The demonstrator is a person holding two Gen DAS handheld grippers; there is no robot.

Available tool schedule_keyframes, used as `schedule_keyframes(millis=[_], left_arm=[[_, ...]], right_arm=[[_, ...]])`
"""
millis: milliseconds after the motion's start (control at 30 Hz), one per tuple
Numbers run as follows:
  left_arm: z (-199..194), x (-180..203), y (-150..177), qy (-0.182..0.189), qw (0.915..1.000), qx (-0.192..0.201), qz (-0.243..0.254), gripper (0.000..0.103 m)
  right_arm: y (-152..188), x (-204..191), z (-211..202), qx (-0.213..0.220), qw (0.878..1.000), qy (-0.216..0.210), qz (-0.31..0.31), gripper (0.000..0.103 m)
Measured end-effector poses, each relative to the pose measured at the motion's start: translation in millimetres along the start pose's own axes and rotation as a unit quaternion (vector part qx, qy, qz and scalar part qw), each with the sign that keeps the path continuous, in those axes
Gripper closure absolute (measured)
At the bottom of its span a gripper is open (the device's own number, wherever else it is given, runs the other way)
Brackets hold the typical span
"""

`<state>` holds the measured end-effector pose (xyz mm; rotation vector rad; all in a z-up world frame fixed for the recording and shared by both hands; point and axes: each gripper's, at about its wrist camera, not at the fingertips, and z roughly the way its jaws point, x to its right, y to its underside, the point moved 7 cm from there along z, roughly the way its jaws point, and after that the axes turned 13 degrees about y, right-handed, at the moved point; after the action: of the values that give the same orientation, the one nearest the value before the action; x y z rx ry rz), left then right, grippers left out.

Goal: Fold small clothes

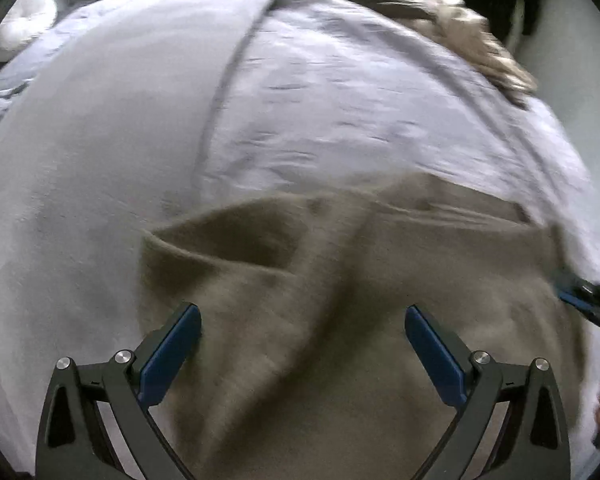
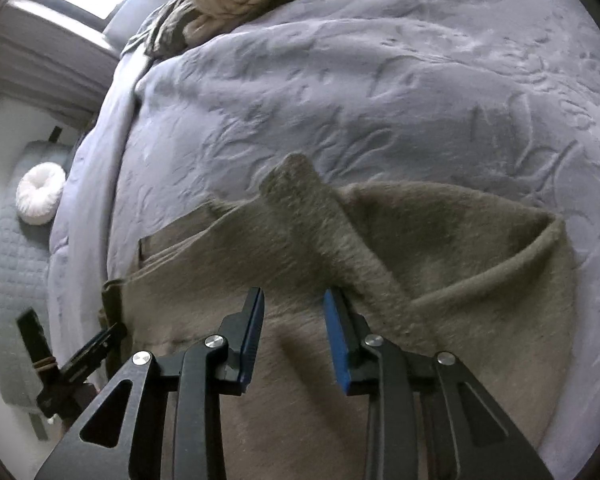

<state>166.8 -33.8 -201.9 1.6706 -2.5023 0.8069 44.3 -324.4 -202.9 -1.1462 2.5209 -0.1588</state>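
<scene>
1. The brown fleece garment (image 2: 340,360) lies rumpled on the lilac bedspread (image 2: 360,80), at the bed's near edge, with a raised ridge running up its middle and one hemmed corner folded over.
2. No brand, label or writing can be read on it.
3. The left gripper (image 1: 303,340) hangs over the garment, fingers spread wide, holding nothing.
4. The right gripper (image 2: 294,332) has its fingers narrowly apart, over the fabric beside the ridge.

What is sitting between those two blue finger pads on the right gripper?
Only brown fleece garment, shown in the right wrist view: the right gripper is open over it, gripping nothing.
</scene>
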Motion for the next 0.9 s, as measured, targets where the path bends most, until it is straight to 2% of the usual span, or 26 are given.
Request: schedule_keyframes(millis=[133, 200, 300, 400, 467, 533, 633, 700, 733, 800, 900], left_arm=[[4.0, -31.2, -12.3, -0.043, 0.9990, 0.009, -0.009, 0.001], [-3.5, -46.2, -19.6, -0.080, 0.9965, 0.022, -0.009, 0.001], [-13.0, -64.9, -26.2, -0.092, 0.9948, 0.031, -0.030, 0.001], [-21.9, -82.9, -28.4, -0.147, 0.9881, 0.033, -0.031, 0.001], [-26.6, -87.4, -25.1, -0.133, 0.9900, 0.027, -0.040, 0.001], [-34.3, -86.8, -16.5, -0.101, 0.9939, 0.014, -0.041, 0.001], [-44.9, -71.1, 4.7, -0.019, 0.9990, -0.016, -0.037, 0.001], [-50.2, -60.3, 26.0, 0.041, 0.9969, -0.049, -0.045, 0.001], [-51.3, -56.0, 38.0, 0.058, 0.9952, -0.063, -0.048, 0.001], [-53.3, -48.9, 61.9, 0.081, 0.9914, -0.090, -0.051, 0.001], [-53.4, -42.1, 89.5, 0.088, 0.9880, -0.116, -0.051, 0.002]], right_arm=[[-7.1, 18.0, -7.4, 0.018, 1.000, 0.017, 0.019, 0.070], [-9.5, 24.2, -11.7, 0.024, 0.999, 0.026, 0.026, 0.070], [-11.9, 37.0, -19.3, 0.031, 0.998, 0.041, 0.043, 0.067], [-11.3, 52.8, -27.7, 0.031, 0.996, 0.058, 0.061, 0.067], [-6.0, 62.7, -34.8, 0.024, 0.996, 0.042, 0.077, 0.062], [4.1, 70.3, -43.6, 0.011, 0.996, 0.016, 0.085, 0.051], [25.4, 82.8, -58.5, -0.002, 0.995, -0.009, 0.094, 0.050], [43.5, 92.1, -67.6, -0.015, 0.995, -0.019, 0.098, 0.050], [55.4, 97.2, -71.4, -0.025, 0.994, -0.022, 0.100, 0.050], [74.3, 102.8, -74.7, -0.044, 0.994, -0.024, 0.098, 0.050], [96.5, 103.3, -72.7, -0.068, 0.993, -0.029, 0.088, 0.050]])
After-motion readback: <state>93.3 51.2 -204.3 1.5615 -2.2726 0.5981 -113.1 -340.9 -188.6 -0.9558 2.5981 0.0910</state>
